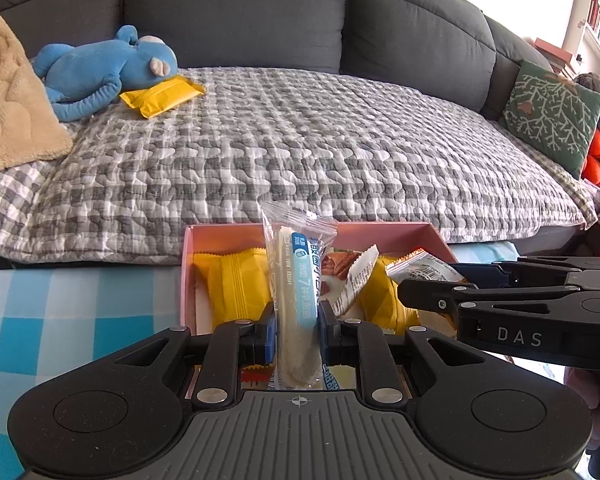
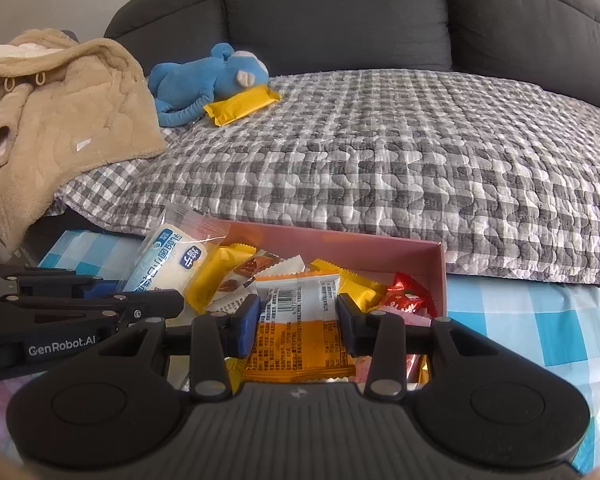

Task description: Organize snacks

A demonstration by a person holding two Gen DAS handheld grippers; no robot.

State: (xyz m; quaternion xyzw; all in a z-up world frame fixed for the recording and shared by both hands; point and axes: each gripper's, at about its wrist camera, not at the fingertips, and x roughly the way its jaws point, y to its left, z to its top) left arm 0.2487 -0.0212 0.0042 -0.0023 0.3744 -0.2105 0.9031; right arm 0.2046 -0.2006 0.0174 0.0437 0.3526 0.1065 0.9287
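Left wrist view: the left gripper [image 1: 297, 330] pinches a blue-and-white snack packet [image 1: 298, 300] upright over the pink box [image 1: 432, 232] — yellow packets [image 1: 236, 288] lie inside. The right gripper [image 1: 428, 288] reaches in from the right, fingers narrow. Right wrist view: the right gripper [image 2: 298, 326] clasps an orange-and-white packet [image 2: 300, 332] over the box [image 2: 436, 264], which sits on a blue checked cloth [image 2: 540, 320] — a lone yellow packet [image 2: 240, 106] rests on the sofa by a blue plush toy [image 2: 204, 76].
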